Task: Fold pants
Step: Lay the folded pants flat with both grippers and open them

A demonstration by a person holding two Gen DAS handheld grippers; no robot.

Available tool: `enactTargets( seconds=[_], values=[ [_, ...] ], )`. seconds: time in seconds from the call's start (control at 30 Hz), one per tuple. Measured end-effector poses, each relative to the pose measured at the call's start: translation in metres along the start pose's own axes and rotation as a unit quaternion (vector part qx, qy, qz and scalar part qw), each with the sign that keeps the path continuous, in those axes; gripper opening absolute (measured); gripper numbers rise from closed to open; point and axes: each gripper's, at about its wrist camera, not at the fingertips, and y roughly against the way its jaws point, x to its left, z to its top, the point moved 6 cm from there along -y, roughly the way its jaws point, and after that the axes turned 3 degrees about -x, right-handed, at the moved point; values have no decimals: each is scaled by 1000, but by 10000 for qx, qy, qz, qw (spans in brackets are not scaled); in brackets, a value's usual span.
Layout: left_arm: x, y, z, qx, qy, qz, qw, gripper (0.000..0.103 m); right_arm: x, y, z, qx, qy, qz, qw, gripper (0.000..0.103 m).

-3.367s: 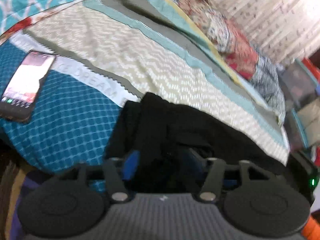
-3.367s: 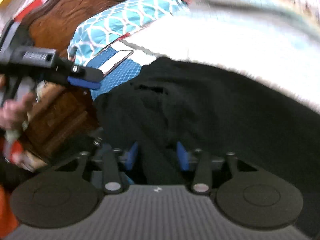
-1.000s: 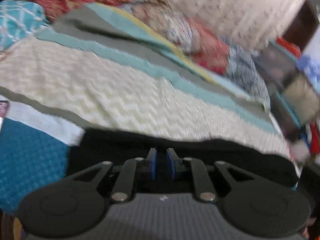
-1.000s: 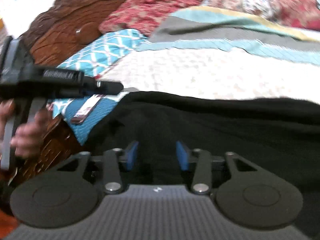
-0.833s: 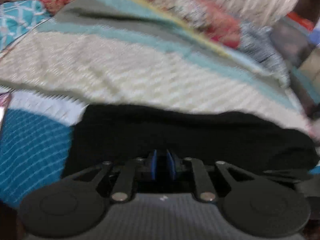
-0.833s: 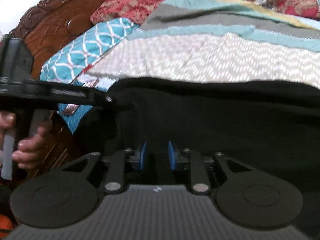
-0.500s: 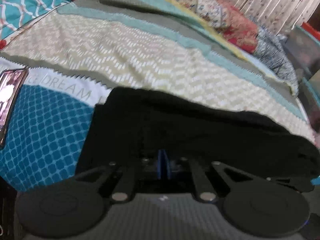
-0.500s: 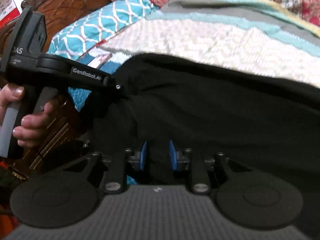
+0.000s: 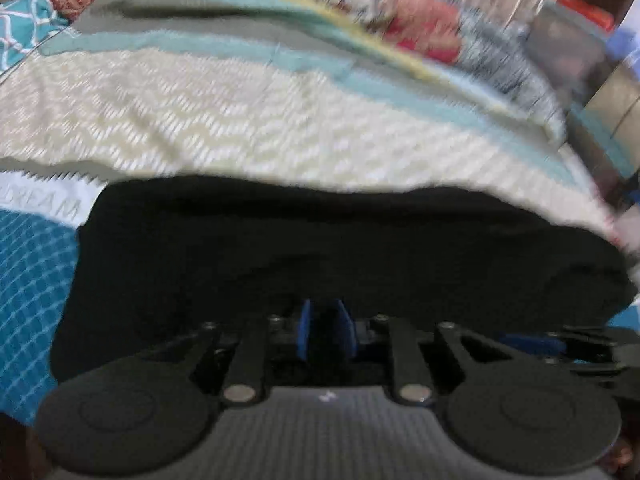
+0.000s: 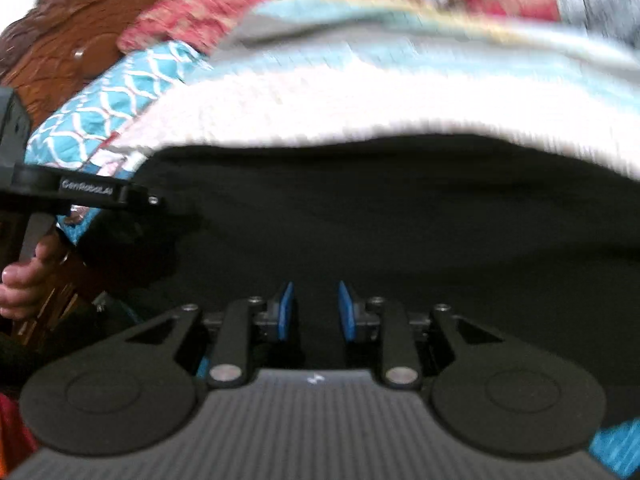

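The black pants [image 9: 320, 240] lie as a wide folded band across the patterned bedspread [image 9: 240, 120], and they fill the lower half of the right wrist view [image 10: 400, 220]. My left gripper [image 9: 324, 328] is low over their near edge. Its jaws are opening, the blue pads stand a little apart, and dark cloth shows in the gap. From the right wrist view its tip [image 10: 156, 202] meets the pants' left end. My right gripper [image 10: 316, 312] is shut on a thick bunch of the pants, pads a hand's breadth apart. It shows at the right edge of the left wrist view [image 9: 560, 344].
A carved wooden headboard [image 10: 60, 48] and a teal patterned pillow [image 10: 112, 92] stand at the left. A hand [image 10: 24, 280] grips the left tool's handle. Red floral bedding [image 9: 420, 28] lies at the back, and blurred boxes [image 9: 580, 60] crowd the far right.
Both grippers have come down toward the bed with the pants. The left pads, pressed together half a second ago, now stand apart. The phone has left the left wrist view.
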Motion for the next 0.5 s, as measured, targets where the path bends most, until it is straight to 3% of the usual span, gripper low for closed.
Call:
enactTargets(
  seconds=[0.03,0.23,0.33,0.5],
  values=[
    [5,-4,-5,108,24,40,9999,15,-5,-4,-8,169,-144,42,9997,30],
    [9,8,0,47,273,-134,9995,18,1,8,-15,-3,-194,240,9995,30],
    [-8,18,10,-209,13,-243,9995,29,-2,21,-9,-259,-142,151,9994,30],
    [-36,15,17,-310,-297,-401,9983,30,-23,29,5,-621,-375,-234,9971,31]
  ],
)
